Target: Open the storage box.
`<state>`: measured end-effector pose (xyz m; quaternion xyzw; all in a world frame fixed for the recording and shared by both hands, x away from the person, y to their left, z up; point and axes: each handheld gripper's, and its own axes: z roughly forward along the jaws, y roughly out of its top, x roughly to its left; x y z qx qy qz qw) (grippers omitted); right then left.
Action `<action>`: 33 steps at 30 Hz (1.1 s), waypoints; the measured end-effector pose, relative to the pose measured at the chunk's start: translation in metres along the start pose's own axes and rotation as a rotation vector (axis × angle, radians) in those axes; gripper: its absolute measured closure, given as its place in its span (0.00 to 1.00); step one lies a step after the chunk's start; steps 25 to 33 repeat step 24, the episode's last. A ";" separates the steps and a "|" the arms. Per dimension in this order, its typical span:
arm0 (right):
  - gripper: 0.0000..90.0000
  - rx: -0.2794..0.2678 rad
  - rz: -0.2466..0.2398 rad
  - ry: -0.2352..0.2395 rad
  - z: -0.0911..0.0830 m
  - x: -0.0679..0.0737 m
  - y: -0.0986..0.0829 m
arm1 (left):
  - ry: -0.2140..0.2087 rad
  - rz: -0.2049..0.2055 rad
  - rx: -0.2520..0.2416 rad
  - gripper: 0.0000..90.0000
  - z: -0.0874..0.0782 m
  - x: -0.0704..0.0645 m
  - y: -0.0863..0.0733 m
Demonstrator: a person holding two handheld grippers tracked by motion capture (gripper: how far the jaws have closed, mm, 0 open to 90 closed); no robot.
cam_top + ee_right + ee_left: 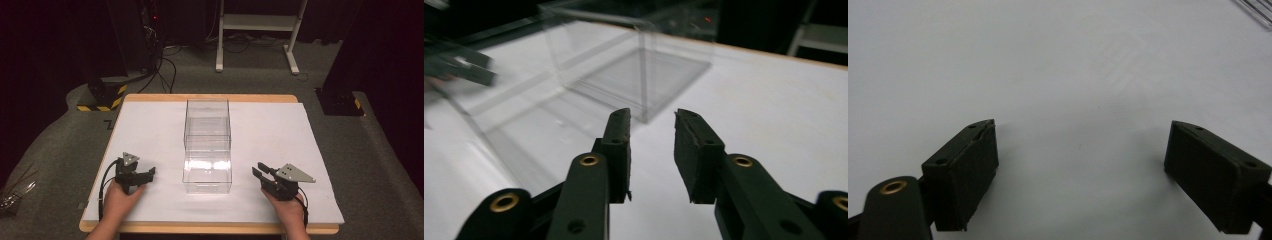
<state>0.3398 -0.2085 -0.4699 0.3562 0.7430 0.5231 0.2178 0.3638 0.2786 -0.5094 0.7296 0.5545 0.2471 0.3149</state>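
Observation:
A clear, lidless plastic box (207, 145) stands in the middle of the white-covered table (270, 130). My left gripper (151, 173) rests on the table to the box's left and points toward it. Its jaws are wide open over bare white surface (1082, 127), with nothing between them. My right gripper (257, 169) sits to the box's right, aimed at the near right corner. That gripper (653, 114) is open by a narrower gap and holds nothing. The box (624, 65) lies just ahead of it, and the left gripper (464, 70) shows blurred through the box walls.
Behind the table are a white stand's legs (260, 30), floor cables (165, 70) and a black base with yellow-black stripes (102, 97). Another black base (340, 102) sits at the back right. Metallic items (15, 192) lie on the floor at left.

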 end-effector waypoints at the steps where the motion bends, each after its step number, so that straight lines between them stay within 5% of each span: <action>1: 0.72 0.024 -0.002 -0.042 0.002 -0.005 -0.004 | 0.000 0.000 0.000 0.16 0.000 0.000 0.000; 8: 0.61 0.187 0.037 -0.248 0.012 -0.029 -0.024 | -0.001 0.002 0.001 0.16 0.000 0.000 0.000; 11: 0.58 0.199 0.123 -0.265 0.011 -0.037 -0.024 | 0.000 0.002 0.000 0.16 0.000 0.000 0.000; 16: 0.55 0.234 0.084 -0.267 0.015 -0.034 -0.024 | -0.001 0.002 0.000 0.16 0.000 0.000 0.000; 33: 0.53 0.245 0.101 -0.266 0.017 -0.036 -0.024 | 0.000 0.003 0.001 0.16 0.000 0.000 0.000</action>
